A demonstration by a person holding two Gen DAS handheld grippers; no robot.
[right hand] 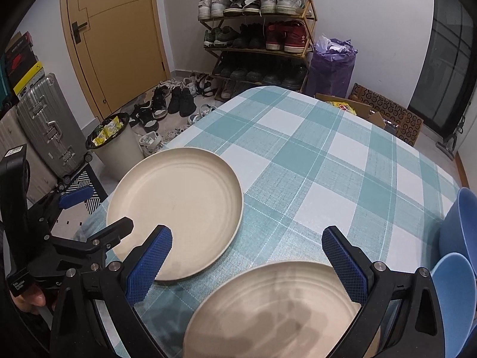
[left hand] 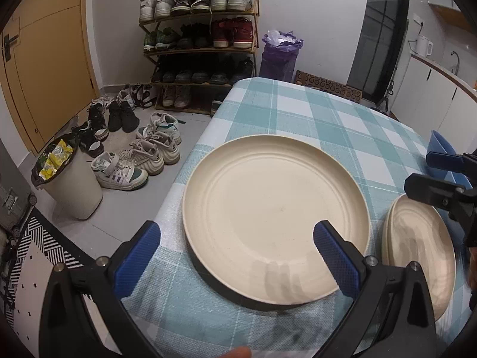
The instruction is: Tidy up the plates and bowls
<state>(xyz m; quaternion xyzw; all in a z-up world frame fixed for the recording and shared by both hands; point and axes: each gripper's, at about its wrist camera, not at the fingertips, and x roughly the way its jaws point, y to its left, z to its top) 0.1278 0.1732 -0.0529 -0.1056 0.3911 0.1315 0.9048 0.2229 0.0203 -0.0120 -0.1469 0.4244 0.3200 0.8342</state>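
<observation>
Hovering my left gripper [left hand: 235, 256] spread wide and empty over the near rim of the large cream plate [left hand: 274, 217] on the checked tablecloth [left hand: 313, 119] | right gripper [right hand: 247, 262] also wide, holding nothing, above the second cream plate [right hand: 268, 313] just beside the first | blue bowls [right hand: 456, 268] at my right edge.

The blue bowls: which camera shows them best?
The right wrist view. Two blue bowls stand at its right edge on the checked tablecloth, rims and insides partly visible, though cut by the frame. The left wrist view shows only a blue sliver behind the right gripper.
</observation>
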